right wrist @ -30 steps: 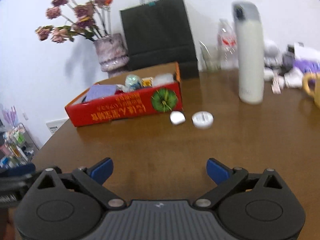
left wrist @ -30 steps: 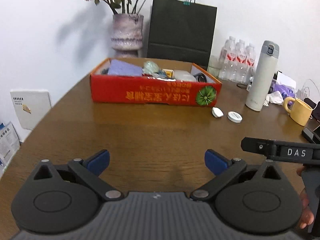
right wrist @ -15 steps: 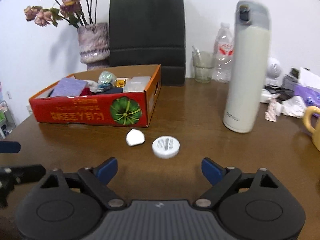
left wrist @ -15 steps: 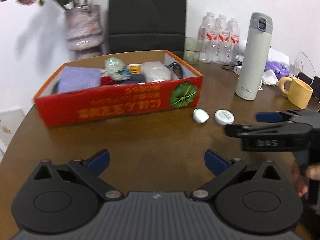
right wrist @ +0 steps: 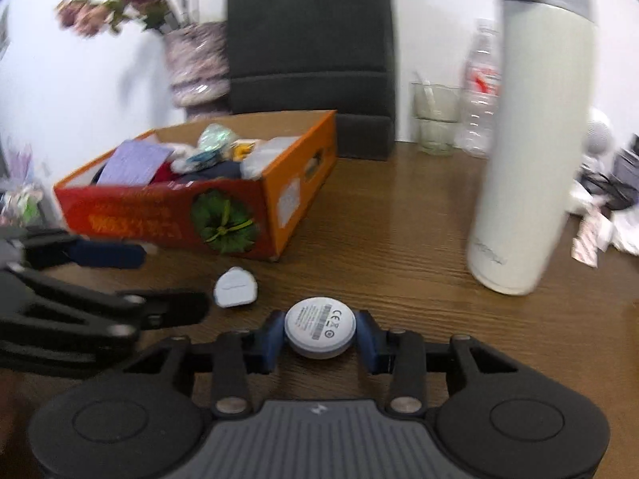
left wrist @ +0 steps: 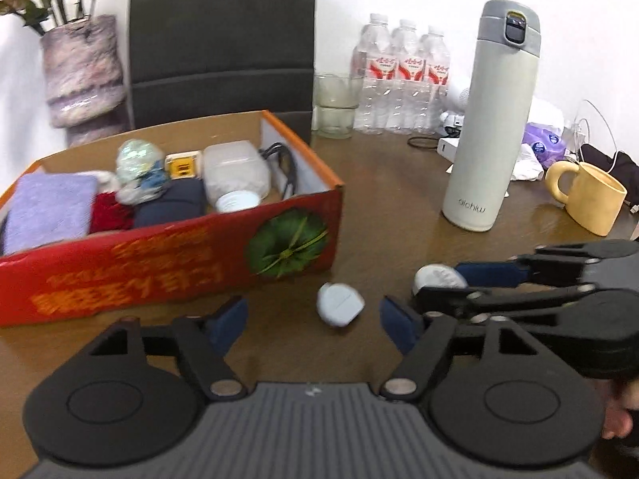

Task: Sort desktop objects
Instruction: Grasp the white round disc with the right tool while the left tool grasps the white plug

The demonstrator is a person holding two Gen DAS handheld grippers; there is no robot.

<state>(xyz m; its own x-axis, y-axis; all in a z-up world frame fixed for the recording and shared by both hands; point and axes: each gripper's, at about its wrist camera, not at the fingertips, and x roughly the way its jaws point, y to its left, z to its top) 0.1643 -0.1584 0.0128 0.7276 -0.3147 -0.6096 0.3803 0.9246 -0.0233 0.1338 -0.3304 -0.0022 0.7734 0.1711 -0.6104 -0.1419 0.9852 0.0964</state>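
**A:** Your right gripper [right wrist: 319, 333] has its blue pads against both sides of the round white disc [right wrist: 319, 326], clenched on its rim. Why take it that way?

**B:** The disc is flat and low, so squeezing across its width looks like the only purchase you get. It sits just in front of the red box [right wrist: 167, 215], off the box's near right corner, label face up. Being round, it has no long axis to line up with; whether it has left the table [right wrist: 399, 247] I cannot tell.

**A:** And your left gripper [left wrist: 313, 325]?

**B:** Released, jaws spread wide and holding nothing, with the small white case [left wrist: 339, 304] lying on the table just ahead, between the pads. That case rests close to the box's front wall, left of the disc. Its rounded end points toward the box, its long axis running roughly from box to you, so your pads would close across its shorter width.
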